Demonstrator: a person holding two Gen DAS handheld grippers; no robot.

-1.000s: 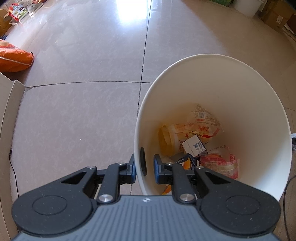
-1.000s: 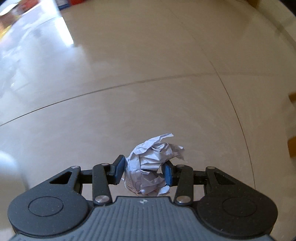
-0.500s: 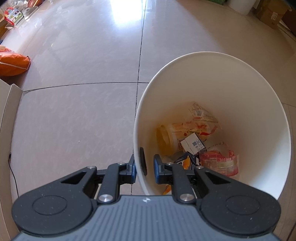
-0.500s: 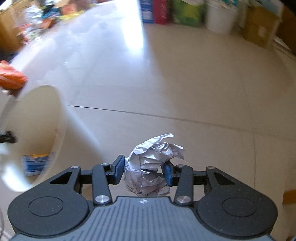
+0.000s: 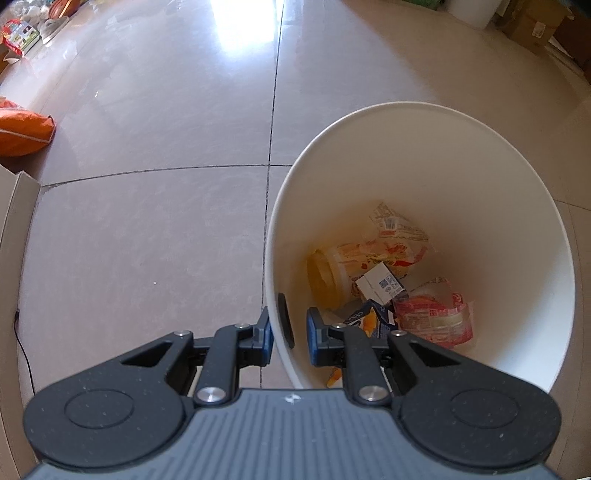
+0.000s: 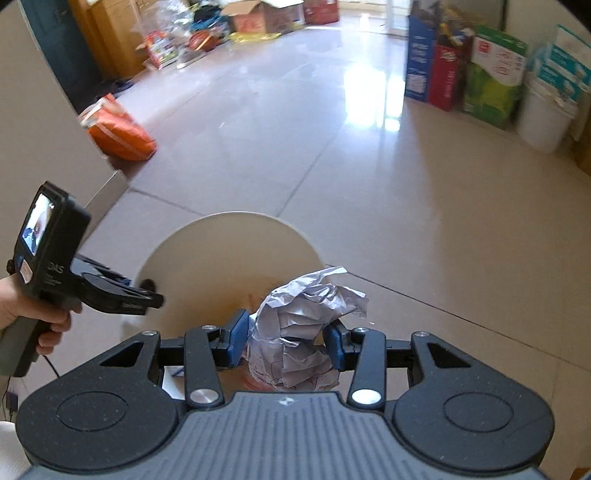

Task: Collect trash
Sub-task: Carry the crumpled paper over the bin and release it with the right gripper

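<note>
A white bin [image 5: 424, 122] stands on the tiled floor with several wrappers, a cup and small cartons [image 5: 380, 284] at its bottom. My left gripper [image 5: 290, 330] is shut on the bin's near wall, one pad outside and one inside. In the right wrist view my right gripper [image 6: 284, 343] is shut on a crumpled paper ball [image 6: 299, 332], held above the bin's mouth [image 6: 229, 251]. The same view shows the left gripper [image 6: 146, 295], held by a person's hand [image 6: 22, 314], clamped on the bin's left rim.
An orange bag [image 6: 118, 129] lies on the floor at the left, beside a beige wall edge [image 5: 14, 206]. Cardboard boxes and clutter [image 6: 258, 18] fill the far end. Coloured boxes [image 6: 461, 70] and a white bucket [image 6: 543, 118] line the right wall.
My right gripper rose and swung with the paper ball from over bare floor to above the bin's mouth. The left gripper kept its hold on the bin wall.
</note>
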